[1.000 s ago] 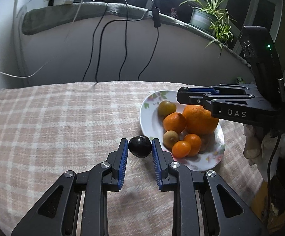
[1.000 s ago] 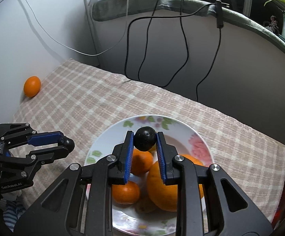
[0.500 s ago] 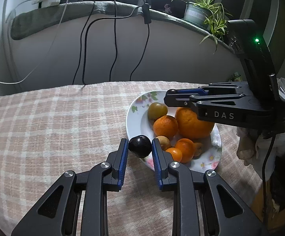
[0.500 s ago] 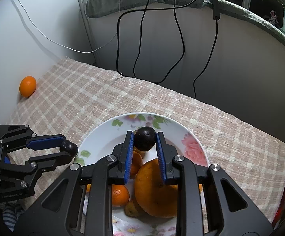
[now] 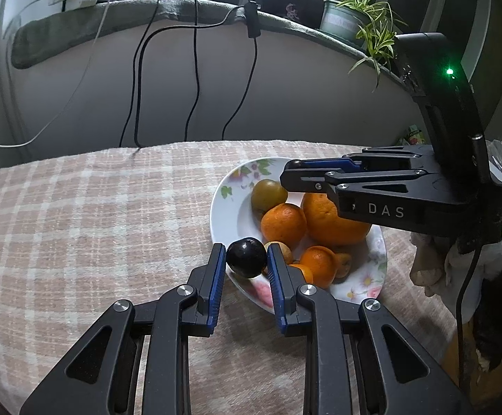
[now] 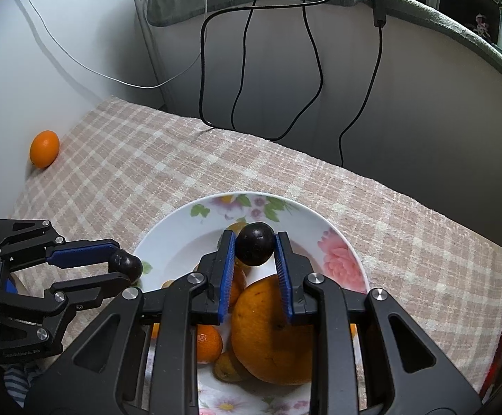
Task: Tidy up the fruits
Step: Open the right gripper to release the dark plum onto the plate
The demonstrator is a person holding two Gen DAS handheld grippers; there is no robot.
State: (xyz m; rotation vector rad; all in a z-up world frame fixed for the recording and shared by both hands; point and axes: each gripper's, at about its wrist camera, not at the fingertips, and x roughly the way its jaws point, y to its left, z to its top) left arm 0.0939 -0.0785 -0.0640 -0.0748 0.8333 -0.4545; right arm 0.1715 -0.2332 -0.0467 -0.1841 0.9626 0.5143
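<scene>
Both grippers are shut, each on a dark plum. In the left wrist view my left gripper point(image 5: 245, 248) pinches its plum point(image 5: 246, 259) over the near left rim of the floral plate point(image 5: 225, 186). The plate holds a big orange point(image 5: 334, 219), tangerines point(image 5: 283, 220) and a greenish fruit point(image 5: 268, 193). My right gripper point(image 5: 288, 173) reaches in from the right above them. In the right wrist view the right gripper point(image 6: 254, 235) holds the other plum point(image 6: 255, 248) above the plate point(image 6: 337, 242). The left gripper point(image 6: 124, 269) is at the plate's left edge.
A loose orange point(image 6: 44, 148) lies at the far left of the checked cloth point(image 6: 140, 173) against the wall. Black and white cables point(image 6: 237, 79) hang down the back wall. A potted plant point(image 5: 351, 17) stands on the ledge. A gloved hand point(image 5: 458, 259) is behind the right gripper.
My left gripper has carried its plum rightward from beside the plate to over the plate's rim. The right gripper has stayed over the plate with its plum.
</scene>
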